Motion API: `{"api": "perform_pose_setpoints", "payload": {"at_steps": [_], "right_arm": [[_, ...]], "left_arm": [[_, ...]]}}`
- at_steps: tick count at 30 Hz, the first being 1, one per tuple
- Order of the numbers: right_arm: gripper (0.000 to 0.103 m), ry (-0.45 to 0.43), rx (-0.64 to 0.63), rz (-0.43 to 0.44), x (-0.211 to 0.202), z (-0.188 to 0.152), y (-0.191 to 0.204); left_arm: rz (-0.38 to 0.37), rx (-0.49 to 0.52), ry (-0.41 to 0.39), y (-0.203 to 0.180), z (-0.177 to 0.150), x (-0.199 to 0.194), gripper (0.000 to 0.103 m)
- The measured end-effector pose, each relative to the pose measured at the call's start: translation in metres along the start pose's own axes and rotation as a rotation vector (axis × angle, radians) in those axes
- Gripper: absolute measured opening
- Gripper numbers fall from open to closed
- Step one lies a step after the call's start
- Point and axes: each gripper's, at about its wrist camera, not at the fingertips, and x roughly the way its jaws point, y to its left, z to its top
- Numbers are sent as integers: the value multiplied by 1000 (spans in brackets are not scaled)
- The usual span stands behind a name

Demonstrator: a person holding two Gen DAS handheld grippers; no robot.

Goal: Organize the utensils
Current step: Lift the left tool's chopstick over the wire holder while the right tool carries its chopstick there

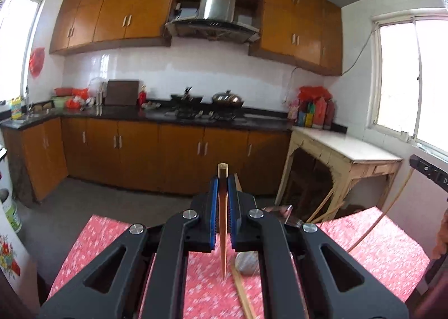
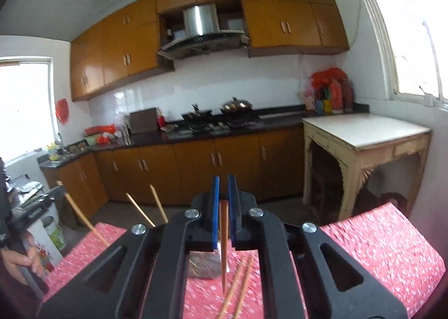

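My left gripper (image 1: 223, 179) is shut on a reddish-brown wooden chopstick (image 1: 223, 229) that runs lengthwise between its blue pads, blunt end forward. My right gripper (image 2: 223, 179) is likewise shut on a second chopstick (image 2: 223, 249), pointed tip toward the camera. Both hang above a table with a red floral cloth (image 1: 92, 237). A pair of loose chopsticks (image 2: 238, 285) lies on the cloth beside a shiny metal object (image 2: 204, 265). One more chopstick (image 1: 243, 296) lies under the left gripper. The left gripper's black body (image 2: 36, 201) shows at the right wrist view's left edge.
Two chopsticks (image 2: 145, 207) stick up past the table's far edge, their bases hidden. A person's hand (image 2: 19, 263) is at the lower left. Beyond stand kitchen cabinets, a stove with pans (image 1: 207, 100) and a pale side table (image 1: 350, 148) by the window.
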Motion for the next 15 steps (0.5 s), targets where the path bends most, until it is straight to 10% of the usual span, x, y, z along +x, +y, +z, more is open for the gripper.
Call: {"api": "perform_pose_setpoints", "payload": {"at_steps": [15], "right_arm": [[7, -108, -47, 1, 69, 56, 47]], "left_arm": [[-21, 2, -86, -57, 56, 53, 7]]}}
